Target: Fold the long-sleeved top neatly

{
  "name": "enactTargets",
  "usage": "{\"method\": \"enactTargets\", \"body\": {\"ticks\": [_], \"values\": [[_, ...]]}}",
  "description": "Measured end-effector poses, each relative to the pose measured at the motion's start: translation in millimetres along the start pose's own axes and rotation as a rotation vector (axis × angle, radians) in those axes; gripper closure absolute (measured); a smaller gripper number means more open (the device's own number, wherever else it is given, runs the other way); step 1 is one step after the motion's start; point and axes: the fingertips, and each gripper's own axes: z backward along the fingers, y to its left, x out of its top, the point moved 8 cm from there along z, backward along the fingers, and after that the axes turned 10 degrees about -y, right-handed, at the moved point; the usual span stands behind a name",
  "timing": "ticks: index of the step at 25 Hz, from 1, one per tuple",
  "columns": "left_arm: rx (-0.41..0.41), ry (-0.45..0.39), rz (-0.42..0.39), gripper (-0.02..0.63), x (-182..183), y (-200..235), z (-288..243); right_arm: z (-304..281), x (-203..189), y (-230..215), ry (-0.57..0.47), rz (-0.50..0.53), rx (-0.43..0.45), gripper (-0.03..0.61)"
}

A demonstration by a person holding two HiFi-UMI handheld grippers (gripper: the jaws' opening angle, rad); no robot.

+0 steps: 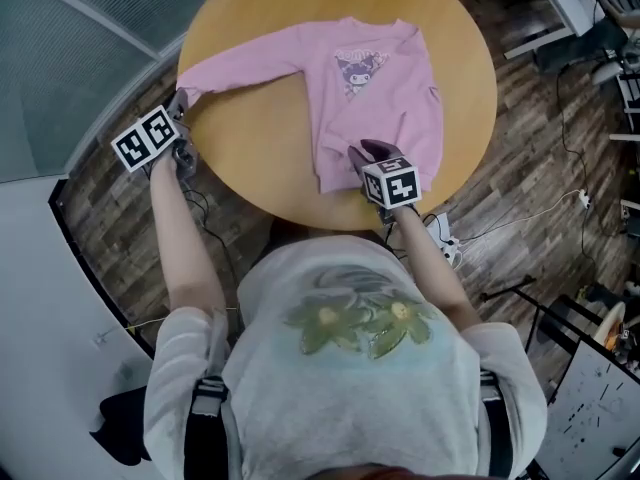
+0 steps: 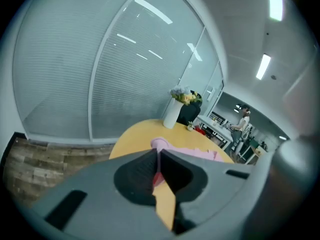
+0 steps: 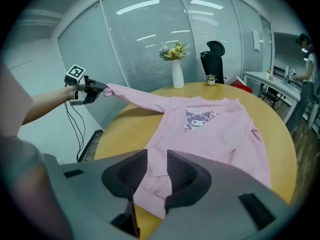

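close in, the right gripper tilts down over the hem of the pink top, jaws apart, cloth lying between them but not pinched. out at arm's length, the left gripper is clenched on the cuff, holding the sleeve stretched past the edge of the round worktop. the top lies flat, print up. it looks soft, light and floppy, so hems and cuffs are probably the best holds.
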Motion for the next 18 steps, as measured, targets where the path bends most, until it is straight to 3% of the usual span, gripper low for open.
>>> {"method": "enactTargets", "body": {"ticks": [4, 9, 18], "values": [[-0.023, -0.06, -0.043, 0.592, 41.5, -16.9, -13.9, 5.6, 5.8, -5.4, -0.038, -0.019, -0.022, 0.446], [-0.118, -0.085, -0.129, 0.592, 65.1, -64.4, -23.1, 19.0, 11.3, -20.4, -0.081, -0.047, -0.063, 0.446], [-0.33, -0.134, -0.447, 0.592, 73.2, -208.3, -36.6, 55.2, 4.3, -64.6, -0.118, -0.095, -0.126, 0.446]]}}
